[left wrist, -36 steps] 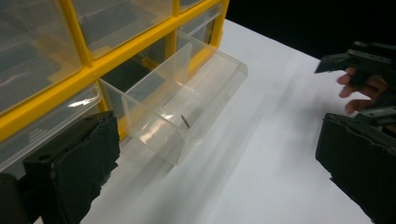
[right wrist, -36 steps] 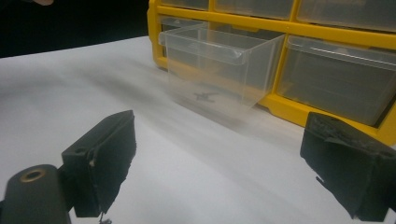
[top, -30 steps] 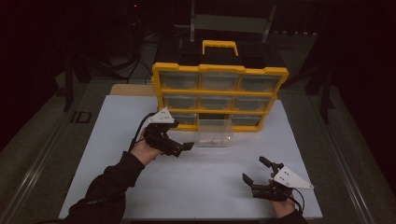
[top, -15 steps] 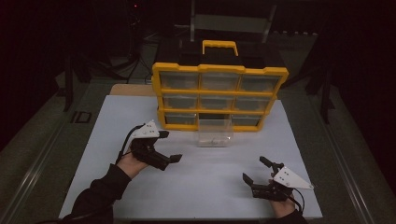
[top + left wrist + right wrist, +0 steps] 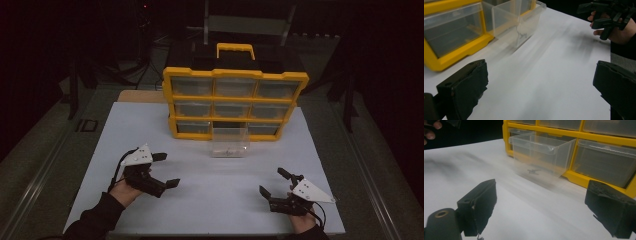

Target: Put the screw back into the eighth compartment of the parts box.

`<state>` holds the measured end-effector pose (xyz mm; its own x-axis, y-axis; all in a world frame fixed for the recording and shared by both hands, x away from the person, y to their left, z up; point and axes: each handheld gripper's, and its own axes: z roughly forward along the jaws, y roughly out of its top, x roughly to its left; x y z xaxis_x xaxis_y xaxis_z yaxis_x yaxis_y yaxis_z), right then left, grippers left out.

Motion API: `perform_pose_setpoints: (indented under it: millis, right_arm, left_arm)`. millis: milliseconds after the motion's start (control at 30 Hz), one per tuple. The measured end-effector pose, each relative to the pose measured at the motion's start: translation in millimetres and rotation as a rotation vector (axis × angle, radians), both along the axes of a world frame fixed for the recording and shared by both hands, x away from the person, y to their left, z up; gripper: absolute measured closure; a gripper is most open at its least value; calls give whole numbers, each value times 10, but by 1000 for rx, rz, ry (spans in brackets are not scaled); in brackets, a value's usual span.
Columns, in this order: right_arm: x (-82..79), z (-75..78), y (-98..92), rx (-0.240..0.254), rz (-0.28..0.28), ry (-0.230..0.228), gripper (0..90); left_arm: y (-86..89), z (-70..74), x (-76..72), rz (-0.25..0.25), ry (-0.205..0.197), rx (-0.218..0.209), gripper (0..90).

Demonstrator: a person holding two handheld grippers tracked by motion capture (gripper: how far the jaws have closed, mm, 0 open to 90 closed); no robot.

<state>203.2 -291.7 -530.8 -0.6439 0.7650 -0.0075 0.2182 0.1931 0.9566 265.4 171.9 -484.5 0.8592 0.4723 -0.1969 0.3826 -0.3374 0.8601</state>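
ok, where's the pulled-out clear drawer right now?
High view: the clear drawer sits at table centre, jutting from the bottom-middle slot of the yellow organizer, ahead of both grippers.

The small dark pieces [image 5: 533, 171] lying in the clear drawer [image 5: 541, 155] are too small and smeared to identify. In the left gripper view, the table [image 5: 554, 65] surface streaks with motion blur. The yellow organizer [image 5: 599, 135] is cut off by the right gripper view's top and right edges.
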Motion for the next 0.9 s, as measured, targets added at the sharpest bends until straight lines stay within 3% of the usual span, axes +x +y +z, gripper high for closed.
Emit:
perform_pose_setpoints:
  millis: [433,700,900]
  right_arm:
    - [3,-8,16,-8,3,5,107]
    - [3,-12,18,-12,3,7,108]
    - [3,-11,13,-13,3,7,107]
  left_arm:
    - [311,-220,-245,63,-2,-36,0]
    - [437,-432,-305,91,19,-38,0]
    - [482,-493,-330,86,16,-22,0]
